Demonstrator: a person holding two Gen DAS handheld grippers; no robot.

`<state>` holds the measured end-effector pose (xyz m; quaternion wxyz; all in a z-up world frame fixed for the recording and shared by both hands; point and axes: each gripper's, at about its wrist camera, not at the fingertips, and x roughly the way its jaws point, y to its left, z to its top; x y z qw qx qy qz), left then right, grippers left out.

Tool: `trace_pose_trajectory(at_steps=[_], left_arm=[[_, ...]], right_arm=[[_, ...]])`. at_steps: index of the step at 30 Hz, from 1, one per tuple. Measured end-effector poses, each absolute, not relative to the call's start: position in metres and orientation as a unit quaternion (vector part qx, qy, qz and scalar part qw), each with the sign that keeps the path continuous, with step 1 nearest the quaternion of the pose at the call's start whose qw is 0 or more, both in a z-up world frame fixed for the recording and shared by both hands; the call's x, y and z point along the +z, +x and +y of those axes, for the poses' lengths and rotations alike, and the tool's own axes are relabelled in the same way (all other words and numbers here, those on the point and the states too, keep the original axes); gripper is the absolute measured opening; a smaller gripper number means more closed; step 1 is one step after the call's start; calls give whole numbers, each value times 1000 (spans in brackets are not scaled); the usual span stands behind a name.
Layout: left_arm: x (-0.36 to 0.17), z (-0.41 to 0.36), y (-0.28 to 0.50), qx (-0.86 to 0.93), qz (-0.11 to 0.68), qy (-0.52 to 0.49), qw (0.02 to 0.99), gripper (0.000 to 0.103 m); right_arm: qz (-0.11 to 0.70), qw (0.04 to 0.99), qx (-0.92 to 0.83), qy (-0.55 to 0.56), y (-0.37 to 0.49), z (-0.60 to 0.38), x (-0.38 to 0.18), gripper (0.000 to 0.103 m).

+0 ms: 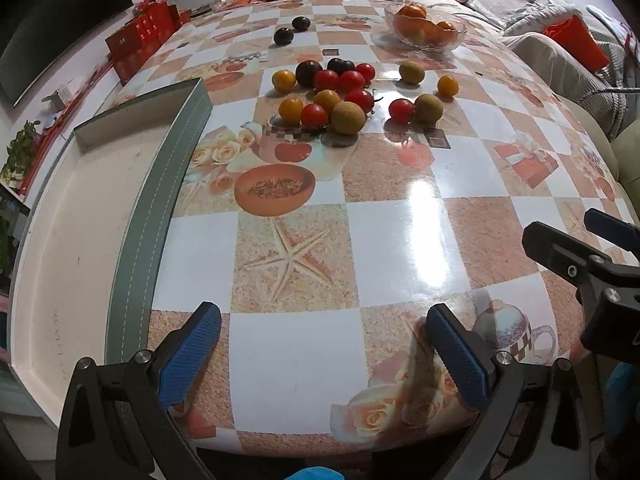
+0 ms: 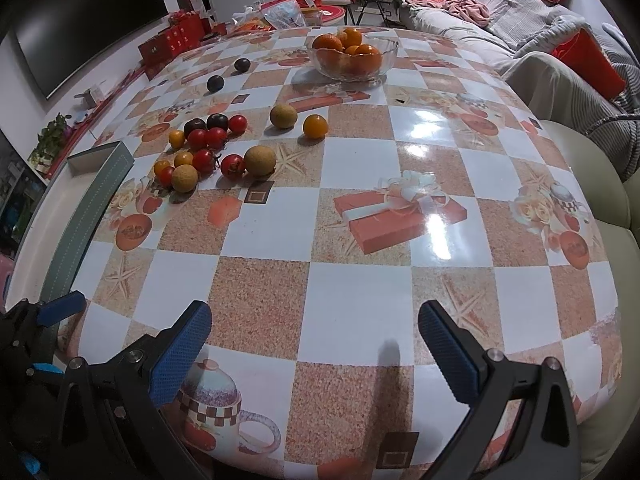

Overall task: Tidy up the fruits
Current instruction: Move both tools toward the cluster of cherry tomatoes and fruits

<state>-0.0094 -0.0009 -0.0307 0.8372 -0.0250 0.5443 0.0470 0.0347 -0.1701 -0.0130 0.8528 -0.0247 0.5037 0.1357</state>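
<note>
A cluster of small fruits [image 1: 326, 94] lies mid-table: red and yellow cherry tomatoes, dark plums and tan longans; it also shows in the right wrist view [image 2: 202, 150]. Two dark plums [image 1: 292, 30] lie apart further back. A grey-rimmed white tray [image 1: 80, 216] stands at the left. My left gripper [image 1: 324, 344] is open and empty near the table's front edge. My right gripper [image 2: 316, 344] is open and empty beside it, to the right.
A glass bowl of oranges [image 2: 352, 58] stands at the far side. Red boxes [image 1: 140, 40] line the far left edge. A sofa [image 2: 540, 60] with blankets runs along the right. The patterned tablecloth [image 1: 400, 220] is glossy.
</note>
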Motion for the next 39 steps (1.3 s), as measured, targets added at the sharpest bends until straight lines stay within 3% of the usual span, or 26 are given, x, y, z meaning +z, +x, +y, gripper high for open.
trace_pose_trajectory(at_steps=[39], left_arm=[[-33, -3, 18, 44, 545, -32, 836, 103]], right_arm=[[508, 851, 131, -17, 59, -187, -27, 103]])
